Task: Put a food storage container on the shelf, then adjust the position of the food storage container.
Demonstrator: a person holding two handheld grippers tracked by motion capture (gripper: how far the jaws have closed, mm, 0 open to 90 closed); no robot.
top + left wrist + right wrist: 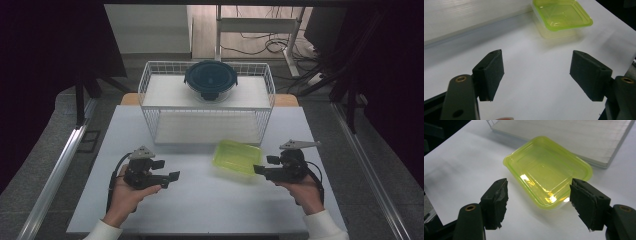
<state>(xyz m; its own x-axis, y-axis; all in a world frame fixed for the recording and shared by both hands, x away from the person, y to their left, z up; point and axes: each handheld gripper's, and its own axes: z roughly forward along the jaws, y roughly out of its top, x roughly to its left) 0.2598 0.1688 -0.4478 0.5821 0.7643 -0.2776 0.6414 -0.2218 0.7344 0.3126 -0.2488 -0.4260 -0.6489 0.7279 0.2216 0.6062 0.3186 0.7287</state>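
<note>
I see the green container (pixel 238 157) lying on the white surface (pixel 200 200), just in front of the wire basket (pixel 206 102), its long axis slanting from far-left to near-right. My right tool (pixel 261 170) is the nearer one: the container sits just to its left, its near corner almost between the spread jaws, not yet touched. My left tool (pixel 170 179), also spread and empty, is well apart, with the container to its far right.
</note>
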